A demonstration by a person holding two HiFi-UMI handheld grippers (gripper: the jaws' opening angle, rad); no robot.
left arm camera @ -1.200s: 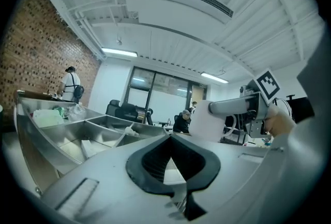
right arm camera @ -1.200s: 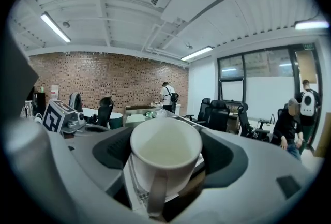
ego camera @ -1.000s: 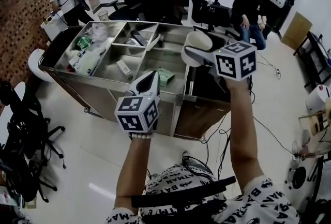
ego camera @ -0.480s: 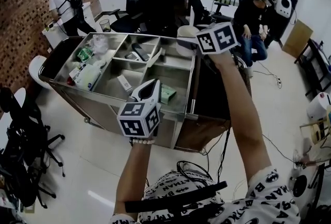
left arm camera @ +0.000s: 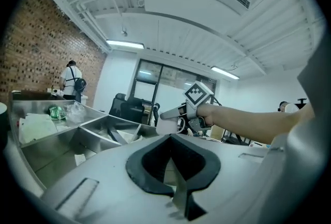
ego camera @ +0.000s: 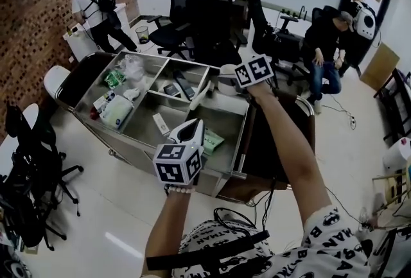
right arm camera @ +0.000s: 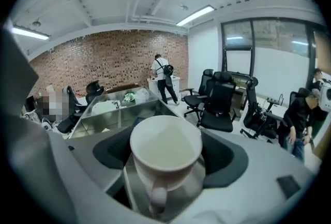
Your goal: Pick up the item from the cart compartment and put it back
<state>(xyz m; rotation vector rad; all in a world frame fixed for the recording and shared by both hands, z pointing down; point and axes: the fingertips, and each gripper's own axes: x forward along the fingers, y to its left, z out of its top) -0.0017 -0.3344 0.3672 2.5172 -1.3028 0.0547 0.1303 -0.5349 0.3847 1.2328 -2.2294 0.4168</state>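
Now: left gripper (ego camera: 191,130) jaws together, empty, hovering at cart (ego camera: 160,57) near edge. Right gripper (ego camera: 228,72), ahead and right of it, jaws wide, clamping white mug (right arm camera: 164,148). Advice: keep mug level, lower into nearest compartment (ego camera: 225,117), release once seated.

The steel cart (ego camera: 221,117) holds a green packet (ego camera: 210,140) near right, a white pouch (ego camera: 117,111) left and dark gadgets (ego camera: 174,88) far.

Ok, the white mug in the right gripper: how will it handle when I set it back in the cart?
The white mug looks rigid and glazed, so probably slippery in the right gripper. Likely ceramic, so fragile against the steel cart. Held tilted with its handle low, it might twist.
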